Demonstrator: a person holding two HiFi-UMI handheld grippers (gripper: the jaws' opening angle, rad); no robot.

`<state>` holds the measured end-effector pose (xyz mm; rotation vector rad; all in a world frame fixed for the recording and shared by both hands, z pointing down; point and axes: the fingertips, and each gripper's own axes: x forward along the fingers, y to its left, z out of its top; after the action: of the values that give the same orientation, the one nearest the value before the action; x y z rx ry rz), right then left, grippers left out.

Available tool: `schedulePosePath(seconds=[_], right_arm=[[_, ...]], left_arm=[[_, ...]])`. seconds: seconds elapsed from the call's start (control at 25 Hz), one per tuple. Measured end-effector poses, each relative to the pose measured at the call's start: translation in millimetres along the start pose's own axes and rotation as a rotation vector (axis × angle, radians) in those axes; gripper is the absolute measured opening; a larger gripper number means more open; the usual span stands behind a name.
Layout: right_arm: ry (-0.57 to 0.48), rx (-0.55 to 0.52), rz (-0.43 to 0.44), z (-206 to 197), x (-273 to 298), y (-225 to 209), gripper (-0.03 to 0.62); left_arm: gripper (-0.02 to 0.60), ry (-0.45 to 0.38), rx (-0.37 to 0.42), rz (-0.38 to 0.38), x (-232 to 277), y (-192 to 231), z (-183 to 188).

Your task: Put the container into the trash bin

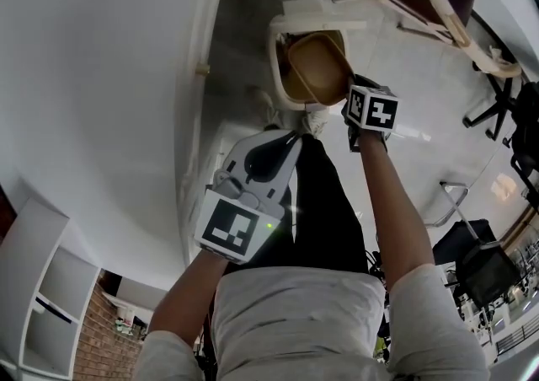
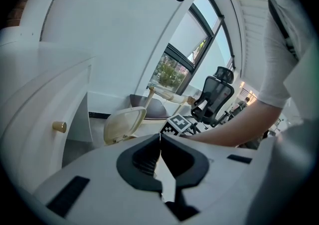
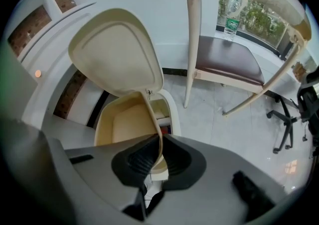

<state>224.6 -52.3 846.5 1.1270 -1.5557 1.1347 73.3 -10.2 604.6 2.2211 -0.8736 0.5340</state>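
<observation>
R gripper (image 1: pixel 354 93) is clamped on 1 wall of the tan container (image 1: pixel 316 67). In the right gripper view, the 2 jaws of the R gripper (image 3: pixel 158 142) are pressed together w/ only that thin wall between them, and the container (image 3: pixel 127 124) hangs open side toward the camera. It's held right over the mouth of the white trash bin (image 1: pixel 278 76), partly inside the opening and tilted. Can't tell if it touches the bin's inner wall. The bin (image 3: pixel 173 112) sits on the floor by a white cabinet, w/ its cream lid (image 3: pixel 117 50) flipped up to nearly upright, hinge just above the container's top edge. L gripper (image 1: pixel 286 145) is empty. In the left gripper view, both jaws of the L gripper (image 2: pixel 160 142) meet at the tips w/ nothing between them. It hangs beside the person's dark trouser leg (image 1: pixel 324 202), well apart from the bin and nearer the body than the R one. From the left gripper view the bin (image 2: pixel 119 127) shows past the jaws, w/ the R gripper's marker cube (image 2: pixel 179 124) just beside it. A wooden chair (image 3: pixel 227 64) w/ a brown seat stands near the bin, and 1 plastic bottle (image 3: pixel 231 20) sits behind it by the window. A black office chair (image 2: pixel 212 97) is farther off.
</observation>
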Motion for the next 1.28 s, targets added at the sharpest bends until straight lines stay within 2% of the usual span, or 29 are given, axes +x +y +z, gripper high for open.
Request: schedulePosePath(seconds=[0.24, 0.8, 1.08, 1.28], right_arm=[[0.013, -0.001, 0.001, -1.2, 15.5, 3.8, 0.043], [0.038, 0.029, 0.001, -9.7, 36.4, 1.6, 0.043], [0.024, 0.086, 0.072, -11.1, 39.7, 10.4, 0.045], [0.012, 0.081, 0.109, -9.0, 39.1, 17.3, 0.107]], left_arm=[[0.017, 0.009, 0.016, -0.033, 5.5, -2.3, -2.5], [0.017, 0.037, 0.005, -0.034, 8.7, 1.5, -20.4], [0.017, 0.043, -0.002, -0.03, 9.1, 0.7, -22.1], [0.017, 0.041, -0.005, -0.032, 9.7, -1.6, -22.8]])
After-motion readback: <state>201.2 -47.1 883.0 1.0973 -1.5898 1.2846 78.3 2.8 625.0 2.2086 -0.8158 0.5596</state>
